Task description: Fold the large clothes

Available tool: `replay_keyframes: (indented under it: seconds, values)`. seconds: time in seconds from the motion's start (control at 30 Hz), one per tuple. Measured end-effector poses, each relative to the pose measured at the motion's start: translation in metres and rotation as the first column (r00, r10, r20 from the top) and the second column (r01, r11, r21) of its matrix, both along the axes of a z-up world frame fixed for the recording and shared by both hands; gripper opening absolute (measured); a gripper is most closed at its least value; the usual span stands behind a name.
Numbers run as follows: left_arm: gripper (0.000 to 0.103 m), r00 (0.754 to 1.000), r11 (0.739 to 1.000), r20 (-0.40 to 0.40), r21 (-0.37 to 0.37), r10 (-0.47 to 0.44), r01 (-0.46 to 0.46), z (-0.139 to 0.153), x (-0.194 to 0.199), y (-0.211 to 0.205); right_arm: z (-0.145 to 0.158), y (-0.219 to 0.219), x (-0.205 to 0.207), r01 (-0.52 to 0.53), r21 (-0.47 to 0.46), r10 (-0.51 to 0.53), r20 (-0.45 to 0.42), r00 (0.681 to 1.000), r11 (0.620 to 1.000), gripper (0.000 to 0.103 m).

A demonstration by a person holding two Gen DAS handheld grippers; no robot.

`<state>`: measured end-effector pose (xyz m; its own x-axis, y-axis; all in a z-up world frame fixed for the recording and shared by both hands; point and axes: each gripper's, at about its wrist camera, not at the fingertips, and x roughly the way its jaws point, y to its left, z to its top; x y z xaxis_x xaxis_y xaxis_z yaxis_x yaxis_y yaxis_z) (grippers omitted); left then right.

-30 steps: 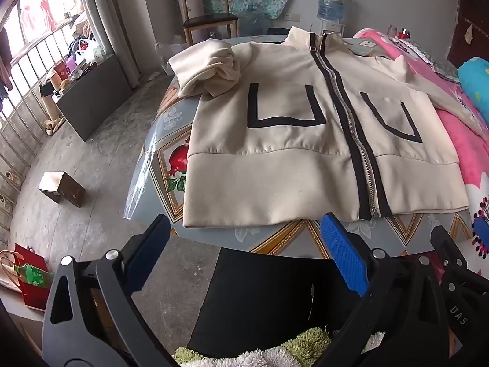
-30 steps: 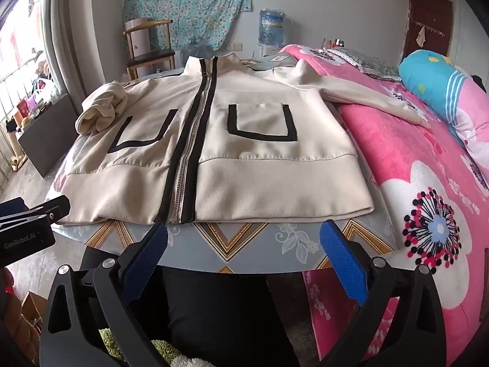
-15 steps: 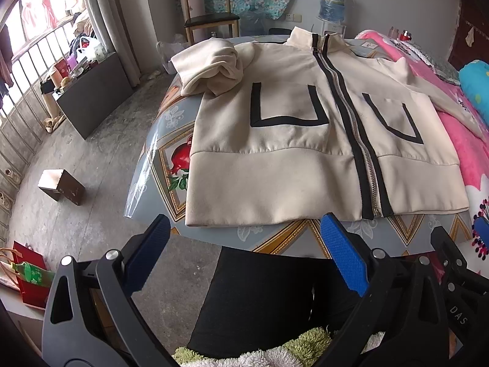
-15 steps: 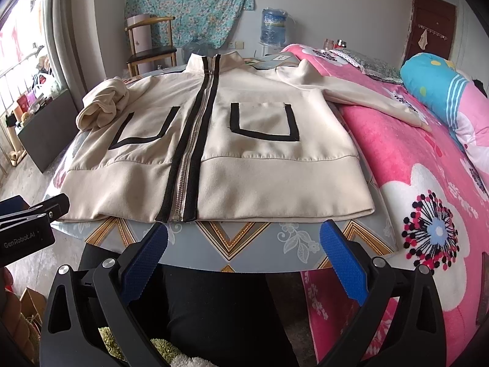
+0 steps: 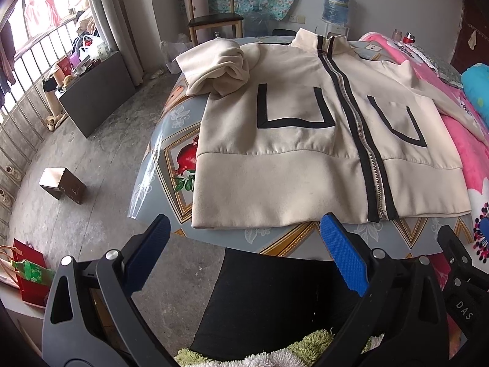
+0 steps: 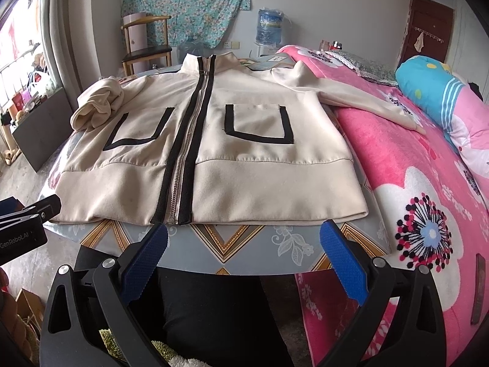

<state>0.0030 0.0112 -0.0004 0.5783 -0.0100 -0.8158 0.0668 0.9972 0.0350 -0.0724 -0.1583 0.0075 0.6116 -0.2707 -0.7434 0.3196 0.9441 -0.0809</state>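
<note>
A cream zip-up jacket (image 5: 290,165) with black trim and two black U-shaped pocket outlines lies face up, zipped, on a patterned table (image 5: 171,159). It also shows in the right wrist view (image 6: 244,159). Its left sleeve (image 5: 217,67) is bunched near the shoulder. Its right sleeve (image 6: 351,98) stretches out onto the pink bed (image 6: 412,183). My left gripper (image 5: 244,244) is open and empty, just short of the jacket's hem. My right gripper (image 6: 244,244) is open and empty, just short of the hem near the zipper's bottom end.
A pink floral blanket covers the bed right of the table. A wooden chair (image 5: 214,18) and a water bottle (image 6: 269,26) stand behind the table. A small box (image 5: 62,185) and a dark cabinet (image 5: 97,91) are on the floor at left. The person's dark trousers (image 5: 269,299) are below.
Both grippers have edged slightly forward towards the jacket's hem. Both stay open. The jacket has not moved.
</note>
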Motion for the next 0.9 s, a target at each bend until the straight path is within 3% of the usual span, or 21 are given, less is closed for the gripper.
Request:
replay_keyframes:
  seconds: [0.9]
  values:
    - [0.095,1.0,1.0,0.0,0.002,0.0,0.0,0.0001,0.0003,-0.0032,0.0008,-0.0027,0.001,0.006,-0.027,-0.006,0.0,1.0,1.0,0.097]
